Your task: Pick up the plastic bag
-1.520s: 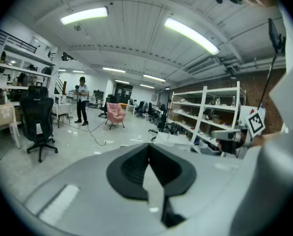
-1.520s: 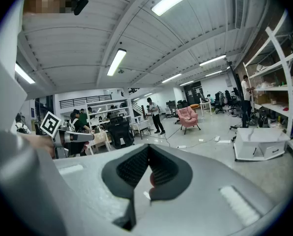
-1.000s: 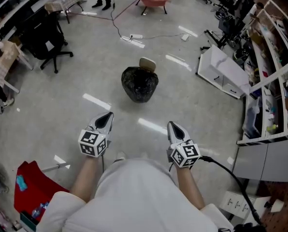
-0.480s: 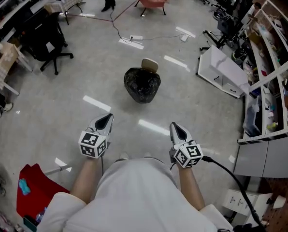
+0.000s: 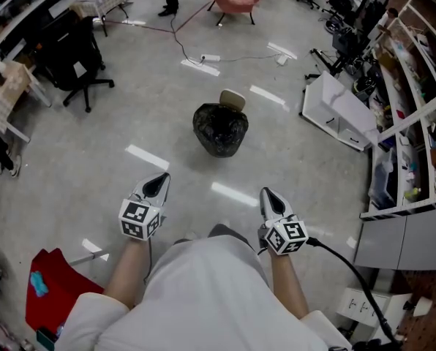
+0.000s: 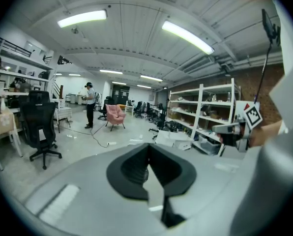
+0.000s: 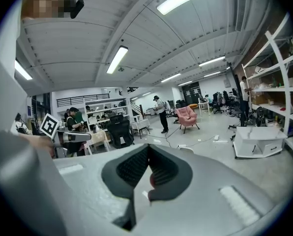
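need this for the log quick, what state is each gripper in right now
Left gripper: closed, holding nothing.
Right gripper: closed, holding nothing.

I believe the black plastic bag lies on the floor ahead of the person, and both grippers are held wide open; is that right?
Not quite: the grippers are not open. The black plastic bag does lie on the floor ahead of the person, but the left gripper and the right gripper both have their jaws closed together with nothing between them, as the left and right gripper views show.
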Demonstrator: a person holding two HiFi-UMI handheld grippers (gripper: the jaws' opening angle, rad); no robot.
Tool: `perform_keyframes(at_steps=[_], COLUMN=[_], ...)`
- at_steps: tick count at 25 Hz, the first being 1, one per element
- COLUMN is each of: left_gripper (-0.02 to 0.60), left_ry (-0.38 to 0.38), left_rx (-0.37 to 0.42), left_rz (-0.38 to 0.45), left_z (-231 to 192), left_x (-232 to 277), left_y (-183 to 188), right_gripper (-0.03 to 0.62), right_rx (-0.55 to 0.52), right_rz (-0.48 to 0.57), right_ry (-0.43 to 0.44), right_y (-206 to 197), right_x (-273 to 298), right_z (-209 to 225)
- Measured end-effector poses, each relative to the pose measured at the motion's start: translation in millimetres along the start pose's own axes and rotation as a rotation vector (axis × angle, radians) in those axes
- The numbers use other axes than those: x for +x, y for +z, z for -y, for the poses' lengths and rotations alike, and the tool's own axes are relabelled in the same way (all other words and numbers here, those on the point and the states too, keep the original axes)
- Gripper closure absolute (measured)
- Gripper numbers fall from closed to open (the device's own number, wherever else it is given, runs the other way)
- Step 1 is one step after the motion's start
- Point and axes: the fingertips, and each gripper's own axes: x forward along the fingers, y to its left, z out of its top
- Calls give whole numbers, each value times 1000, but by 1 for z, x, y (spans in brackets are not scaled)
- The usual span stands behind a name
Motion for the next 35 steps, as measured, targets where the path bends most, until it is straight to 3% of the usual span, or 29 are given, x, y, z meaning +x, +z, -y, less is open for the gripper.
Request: perform_keyframes(at_steps=[14,24,35], left_gripper=[577,577,577], left_ry=[36,88,123], left_rx=[-6,24,0], left_rz=[1,-20,-79], left_z=[-30,-63,-90], left_x=[39,119,232], left_y=[3,29,55], right_gripper=[594,594,594], right_rx=[-8,6,45], right_rz=[-21,-38,-100], right_ry=[17,64,83], right_y=[8,30,50], right_x=[55,142,228], right_z=[30,91,188])
